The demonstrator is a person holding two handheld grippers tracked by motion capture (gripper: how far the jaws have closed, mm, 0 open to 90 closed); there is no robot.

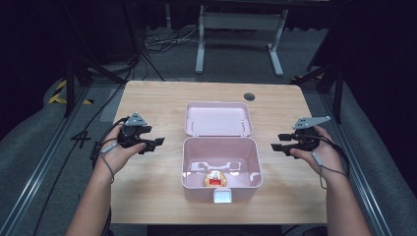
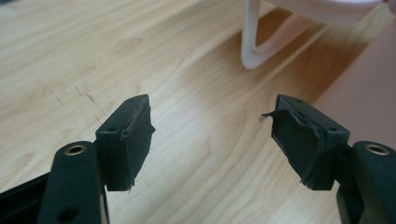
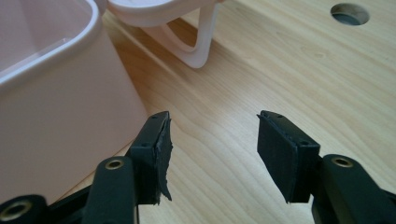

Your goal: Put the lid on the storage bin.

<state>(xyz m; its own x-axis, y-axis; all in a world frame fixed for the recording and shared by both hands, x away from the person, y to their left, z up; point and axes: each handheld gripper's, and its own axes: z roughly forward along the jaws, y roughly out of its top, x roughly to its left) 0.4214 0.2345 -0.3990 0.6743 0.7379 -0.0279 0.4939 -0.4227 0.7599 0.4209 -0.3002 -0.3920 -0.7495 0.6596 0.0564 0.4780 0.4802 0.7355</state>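
From the high view, a pink box [image 1: 221, 167] stands open in the middle of the wooden surface [image 1: 157, 191], its lid [image 1: 218, 119] folded back flat behind it. A small round item with a red and yellow label [image 1: 215, 179] lies inside the box, near the front wall. The left gripper [image 1: 153, 143] hovers just left of the box, and the right gripper [image 1: 276, 141] hovers just right of it; both point inward toward the box and neither touches it.

In the left gripper view, the left gripper [image 2: 212, 135] has its jaws spread, with bare wood between them. The box wall [image 2: 369, 88] shows pink at the right edge, and the white handle [image 2: 254, 44] of the lid lies ahead on the surface.

In the right gripper view, the right gripper [image 3: 215, 149] is also spread, holding nothing. The box [image 3: 56, 107] stands just beside its left jaw, the white handle [image 3: 201, 46] lies ahead, and a round hole [image 3: 349, 14] sits in the surface farther off.
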